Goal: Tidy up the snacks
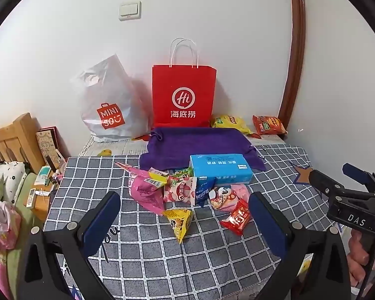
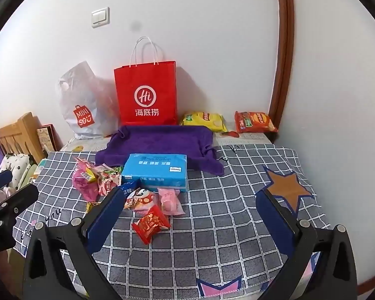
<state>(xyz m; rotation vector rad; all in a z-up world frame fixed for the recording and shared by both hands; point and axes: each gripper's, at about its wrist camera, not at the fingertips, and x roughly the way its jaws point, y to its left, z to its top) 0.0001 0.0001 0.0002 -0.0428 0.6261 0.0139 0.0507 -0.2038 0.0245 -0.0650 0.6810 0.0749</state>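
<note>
We have not started yet. Our left gripper (image 1: 185, 215) and right gripper (image 2: 190, 207) are both spread wide and hold nothing. The snacks (image 1: 185, 192) lie in a heap on the checked cloth (image 1: 92, 175), in front of the blue box (image 1: 221, 168). Only the left view shows the yellow packet (image 1: 178, 221); the right view shows the pink one (image 2: 168, 200) clearly.

Bright even indoor light, soft shadows on wall, fisheye-bent dark edges, mostly sharp

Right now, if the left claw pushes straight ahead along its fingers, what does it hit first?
Probably the yellow triangular snack packet, which lies on the checked cloth between the open fingers of the left claw. The red packet sits just right of it. Depth is uncertain.
</note>
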